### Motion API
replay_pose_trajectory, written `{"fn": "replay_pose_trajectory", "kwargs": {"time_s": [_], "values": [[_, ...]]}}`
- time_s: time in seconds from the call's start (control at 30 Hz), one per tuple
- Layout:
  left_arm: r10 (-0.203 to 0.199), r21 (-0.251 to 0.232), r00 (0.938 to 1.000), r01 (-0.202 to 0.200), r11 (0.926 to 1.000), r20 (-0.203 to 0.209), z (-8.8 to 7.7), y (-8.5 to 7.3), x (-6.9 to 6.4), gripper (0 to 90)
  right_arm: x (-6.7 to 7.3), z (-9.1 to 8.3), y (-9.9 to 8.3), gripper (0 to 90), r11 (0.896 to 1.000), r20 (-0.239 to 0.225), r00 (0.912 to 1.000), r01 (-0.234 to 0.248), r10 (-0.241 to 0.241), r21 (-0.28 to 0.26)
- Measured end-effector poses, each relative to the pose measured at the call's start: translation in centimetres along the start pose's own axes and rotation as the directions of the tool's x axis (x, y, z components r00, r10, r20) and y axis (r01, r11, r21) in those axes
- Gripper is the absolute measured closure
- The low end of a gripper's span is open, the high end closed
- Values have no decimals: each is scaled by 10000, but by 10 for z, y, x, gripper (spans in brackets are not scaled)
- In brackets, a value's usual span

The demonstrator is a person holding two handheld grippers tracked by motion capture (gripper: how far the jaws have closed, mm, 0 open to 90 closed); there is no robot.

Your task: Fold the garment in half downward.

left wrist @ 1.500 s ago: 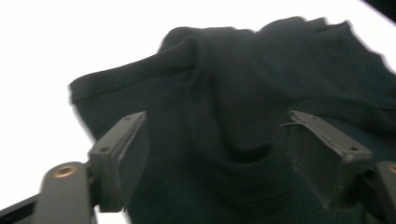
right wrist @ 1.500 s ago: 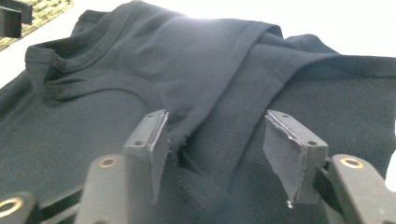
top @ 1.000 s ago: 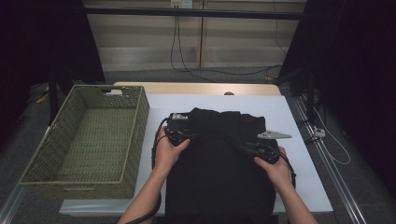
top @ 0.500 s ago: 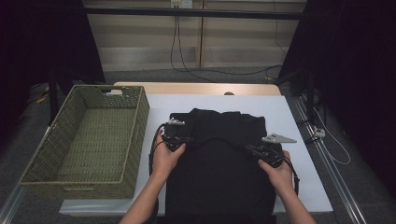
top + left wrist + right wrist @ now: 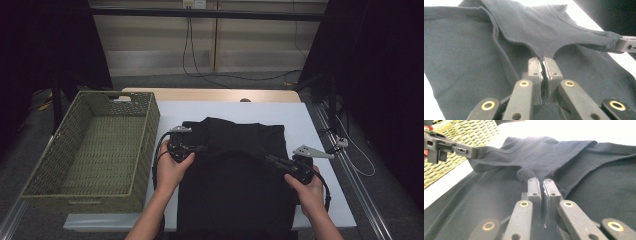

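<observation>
We pinch the black shirt (image 5: 235,175) on the tabletop (image 5: 305,120) with left tongs (image 5: 543,62) and right tongs (image 5: 541,182) clamped shut; a thin bite could slip if lifted unevenly.

no readable text, labels or signs anywhere

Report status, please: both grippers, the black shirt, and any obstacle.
Left gripper shut on black shirt. Right gripper shut on same shirt, fold lifted off the table. Basket sits left, apart; nothing in the way.
</observation>
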State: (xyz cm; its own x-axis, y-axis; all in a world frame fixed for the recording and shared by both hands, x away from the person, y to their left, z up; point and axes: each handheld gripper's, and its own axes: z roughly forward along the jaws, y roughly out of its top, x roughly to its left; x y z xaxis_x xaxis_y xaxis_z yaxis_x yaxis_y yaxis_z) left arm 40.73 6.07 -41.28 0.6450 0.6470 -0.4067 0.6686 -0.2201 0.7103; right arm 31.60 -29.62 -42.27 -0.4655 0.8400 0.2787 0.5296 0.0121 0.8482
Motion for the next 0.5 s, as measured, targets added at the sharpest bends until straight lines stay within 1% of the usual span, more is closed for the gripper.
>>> {"fn": "replay_pose_trajectory", "kwargs": {"time_s": [0.03, 0.07, 0.1, 0.13, 0.17, 0.2, 0.23, 0.3, 0.33, 0.37, 0.4, 0.43, 0.47, 0.5], "values": [[-120, -38, 9999, 120, 9999, 8, -1, -2, -1, 852, 1, -2, -1, 864, 10000, -34, 10000, 43, -43, 23], [-189, -45, 9998, 189, 9998, 89, -2, -3, -3, 852, 3, -4, -2, 864, 10000, 56, 10000, 69, -69, 51], [-75, 40, 9998, 75, 10000, 168, -3, -5, -4, 852, 4, -7, -3, 863, 9998, 31, 9999, 129, -130, 127], [-61, 99, 9996, 58, 9999, 258, -3, -9, -5, 852, 5, -9, -4, 863, 9998, 36, 9999, 163, -163, 117], [-110, 162, 9996, 106, 9998, 274, -3, -12, -7, 852, 5, -12, -6, 863, 9998, -24, 9999, 118, -117, 165], [-76, 239, 9996, 70, 9997, 270, -3, -16, -7, 851, 6, -13, -8, 862, 9996, -50, 9999, 131, -130, 245], [-75, 421, 9996, 64, 9991, 263, -2, -20, -7, 850, 7, -14, -11, 863, 9992, -70, 9999, 131, -129, 366], [-271, 554, 9992, 254, 9981, 310, -2, -28, -5, 849, 9, -14, -18, 862, 9973, -116, 9998, 151, -143, 721], [-330, 597, 9989, 310, 9977, 326, -2, -30, -4, 849, 10, -13, -21, 861, 9961, -220, 9996, 167, -148, 871], [-277, 644, 9990, 254, 9976, 357, -2, -32, -2, 849, 11, -13, -22, 860, 9946, -226, 9996, 179, -156, 1021], [-311, 659, 9990, 290, 9974, 317, -3, -34, -1, 846, 12, -12, -24, 858, 9937, -254, 9994, 254, -228, 1094], [-477, 644, 9984, 457, 9969, 291, -4, -36, -2, 843, 13, -11, -24, 855, 9931, -217, 9995, 258, -235, 1143], [-364, 668, 9986, 338, 9972, 384, -4, -37, -1, 843, 13, -10, -25, 855, 9923, -202, 9996, 240, -217, 1215], [-364, 668, 9986, 338, 9972, 384, -4, -37, -1, 842, 13, -10, -25, 855, 9916, -202, 9996, 243, -220, 1267]]}}
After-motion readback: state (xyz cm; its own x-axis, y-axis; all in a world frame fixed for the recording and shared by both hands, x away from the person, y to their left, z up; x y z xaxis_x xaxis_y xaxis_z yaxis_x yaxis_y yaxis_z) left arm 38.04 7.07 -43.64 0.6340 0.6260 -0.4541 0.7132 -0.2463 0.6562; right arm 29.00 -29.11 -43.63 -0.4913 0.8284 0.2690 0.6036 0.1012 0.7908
